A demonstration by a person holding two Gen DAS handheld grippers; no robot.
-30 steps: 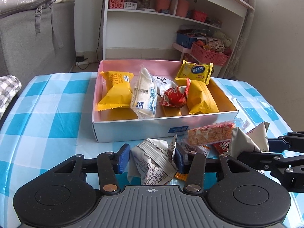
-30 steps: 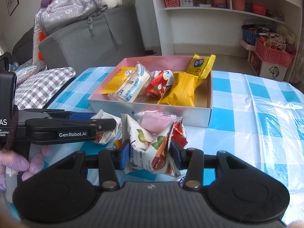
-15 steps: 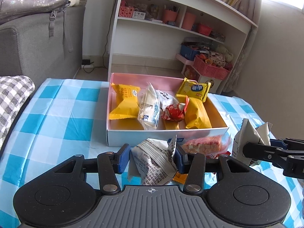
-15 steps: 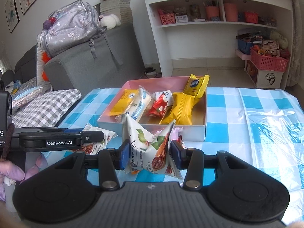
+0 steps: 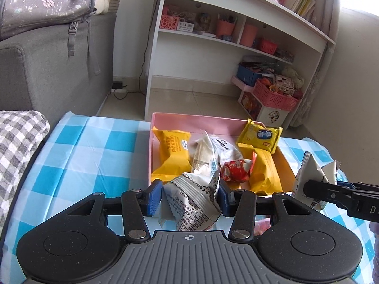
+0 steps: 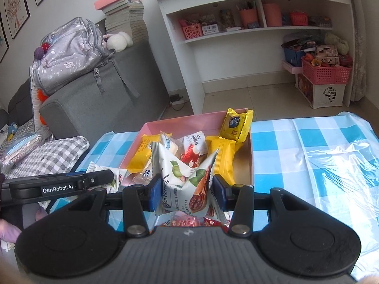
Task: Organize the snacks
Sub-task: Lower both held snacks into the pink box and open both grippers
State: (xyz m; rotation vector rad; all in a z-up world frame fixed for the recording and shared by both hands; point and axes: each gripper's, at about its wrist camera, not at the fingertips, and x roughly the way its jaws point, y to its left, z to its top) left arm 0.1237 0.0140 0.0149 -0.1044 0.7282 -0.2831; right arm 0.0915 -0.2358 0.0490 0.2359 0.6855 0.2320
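My left gripper (image 5: 188, 195) is shut on a silver-white snack packet (image 5: 193, 201) printed with small text, held in the air in front of the pink-lined box (image 5: 201, 120). My right gripper (image 6: 186, 190) is shut on a white nut packet (image 6: 187, 187) with green and red pictures, also lifted before the box (image 6: 250, 165). The box holds yellow packets (image 5: 174, 151), a white packet (image 5: 206, 163) and a red one (image 5: 236, 170). The right gripper with its packet (image 5: 312, 177) shows at the right edge of the left wrist view.
The table wears a blue and white checked cloth (image 5: 78, 156) under clear plastic. More snacks (image 6: 187, 222) lie on it below my right gripper. A grey sofa (image 5: 47, 71) stands to the left, a white shelf unit (image 5: 236, 35) and pink basket (image 5: 274, 94) behind.
Both grippers have risen with their packets, so the box and table now sit lower in both views. The loose snacks near the box front have dropped mostly out of sight.
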